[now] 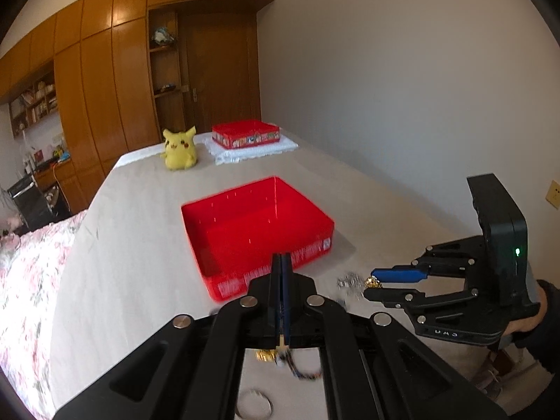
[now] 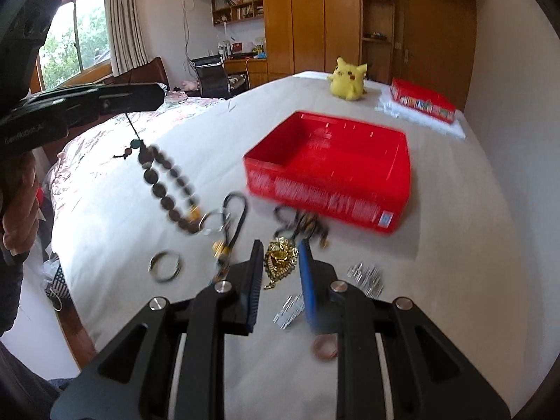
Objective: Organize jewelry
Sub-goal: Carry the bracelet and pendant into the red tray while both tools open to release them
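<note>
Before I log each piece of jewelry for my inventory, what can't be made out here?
- Beaded strand: right view, motion blur hides bead detail.
- Silver pieces: right view, blurred, type unclear.
- Ring: left view, partly hidden by left tongs.
- Pink ring: right view, partly behind right tongs.

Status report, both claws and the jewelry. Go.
Left claw shut on beaded necklace, dangling. Right claw shut on gold pendant. Red box ahead, open, path clear.
</note>
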### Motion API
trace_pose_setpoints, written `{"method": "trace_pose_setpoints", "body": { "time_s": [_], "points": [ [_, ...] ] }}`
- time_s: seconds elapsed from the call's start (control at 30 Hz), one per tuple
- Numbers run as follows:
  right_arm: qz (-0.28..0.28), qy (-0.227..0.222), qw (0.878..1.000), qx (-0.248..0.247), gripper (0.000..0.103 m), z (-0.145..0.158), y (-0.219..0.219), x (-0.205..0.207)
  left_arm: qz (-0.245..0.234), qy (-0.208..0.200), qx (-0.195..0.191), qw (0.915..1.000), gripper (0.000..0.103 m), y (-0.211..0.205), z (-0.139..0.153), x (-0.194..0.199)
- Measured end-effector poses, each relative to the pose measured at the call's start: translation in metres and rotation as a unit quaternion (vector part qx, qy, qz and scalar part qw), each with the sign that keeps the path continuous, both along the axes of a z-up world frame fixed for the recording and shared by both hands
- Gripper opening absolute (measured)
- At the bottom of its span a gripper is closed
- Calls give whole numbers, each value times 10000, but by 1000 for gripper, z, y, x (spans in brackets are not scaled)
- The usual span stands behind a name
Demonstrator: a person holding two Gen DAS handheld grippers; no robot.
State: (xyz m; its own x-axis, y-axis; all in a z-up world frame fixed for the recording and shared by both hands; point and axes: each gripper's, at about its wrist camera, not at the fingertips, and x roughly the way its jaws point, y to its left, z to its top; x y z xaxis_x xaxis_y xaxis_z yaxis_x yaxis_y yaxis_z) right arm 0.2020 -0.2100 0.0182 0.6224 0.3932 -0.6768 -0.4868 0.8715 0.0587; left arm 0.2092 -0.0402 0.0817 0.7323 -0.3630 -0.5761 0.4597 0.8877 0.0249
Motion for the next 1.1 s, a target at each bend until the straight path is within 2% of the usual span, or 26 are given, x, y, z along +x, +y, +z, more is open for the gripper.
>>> {"method": "trace_pose_setpoints", "body": {
  "time_s": [0.23, 0.47, 0.63, 0.77, 1.1],
  "points": [
    [-129, 99, 9999, -26, 19, 20, -5, 75, 139, 74, -73, 9999, 0, -6, 12, 67],
    [-346, 442, 9984, -35, 19, 7, -11, 147, 229, 190, -135, 9995, 0, -13, 9, 126],
    [-534, 784, 9954, -107, 19, -22, -12, 198, 303, 497, -138, 9982, 0, -19, -15, 173],
    [-618, 1035, 9925, -189, 19, -49, -12, 223, 353, 791, -128, 9962, 0, -21, -46, 202],
    [-598, 1333, 9888, -299, 19, -87, -7, 246, 428, 1170, -108, 9922, 0, -18, -96, 235]
  ]
}}
